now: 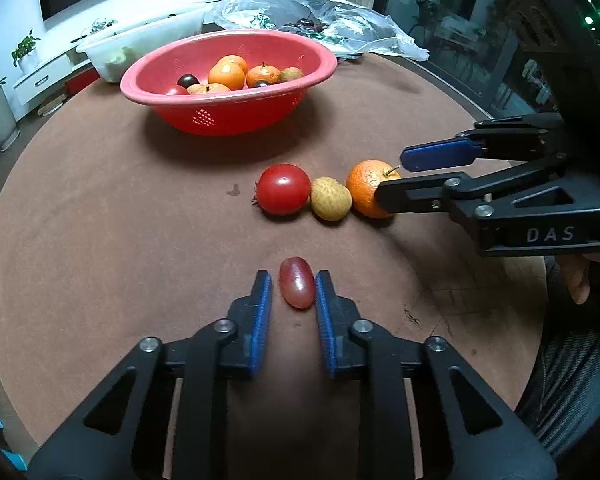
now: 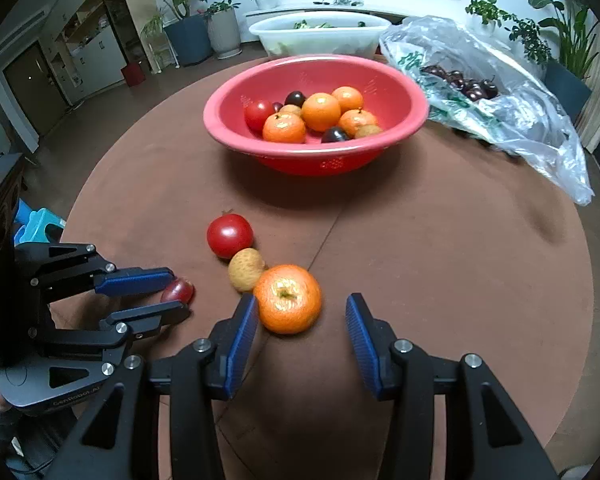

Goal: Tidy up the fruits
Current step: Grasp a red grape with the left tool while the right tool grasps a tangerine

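Left tool (image 1: 292, 292) pinching grape (image 1: 297, 282) on tabletop (image 1: 100, 220). Right tool (image 2: 302, 320) spread, orange (image 2: 288, 298) between pads, untouched. We judge grape may squirt out or bruise; closing right pads may nudge row.

My left camera looks steeply down, close over the brown table (image 1: 100, 220), toward the red bowl (image 1: 228, 114). My right one views the same bowl (image 2: 316, 160), probably from slightly farther right.
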Demonstrator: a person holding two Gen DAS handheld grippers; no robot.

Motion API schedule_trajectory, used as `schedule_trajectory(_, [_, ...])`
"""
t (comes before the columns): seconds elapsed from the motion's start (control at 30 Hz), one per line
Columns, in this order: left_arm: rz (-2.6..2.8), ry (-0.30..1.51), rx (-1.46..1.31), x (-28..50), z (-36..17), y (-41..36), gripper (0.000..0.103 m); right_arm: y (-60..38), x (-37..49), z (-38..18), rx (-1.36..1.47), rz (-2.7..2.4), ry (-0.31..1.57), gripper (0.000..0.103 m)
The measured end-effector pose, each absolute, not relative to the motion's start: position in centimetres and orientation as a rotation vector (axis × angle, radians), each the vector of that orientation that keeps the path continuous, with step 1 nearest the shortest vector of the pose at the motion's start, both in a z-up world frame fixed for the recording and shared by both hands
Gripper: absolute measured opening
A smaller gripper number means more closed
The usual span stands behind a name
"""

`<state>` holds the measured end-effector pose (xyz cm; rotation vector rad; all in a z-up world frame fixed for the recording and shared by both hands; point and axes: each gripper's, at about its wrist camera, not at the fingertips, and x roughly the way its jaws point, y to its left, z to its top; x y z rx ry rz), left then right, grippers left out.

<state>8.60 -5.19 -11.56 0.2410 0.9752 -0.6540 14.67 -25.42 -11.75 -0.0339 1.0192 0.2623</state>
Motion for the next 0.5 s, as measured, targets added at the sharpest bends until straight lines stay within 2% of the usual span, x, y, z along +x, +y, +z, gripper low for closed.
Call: schedule_trajectory(0.5, [-0.659,0.975,0.188,8.59,-11.35,-4.50,0.016,-24.93,14.98,-12.57,-0.021,0.295,1.064,0.049])
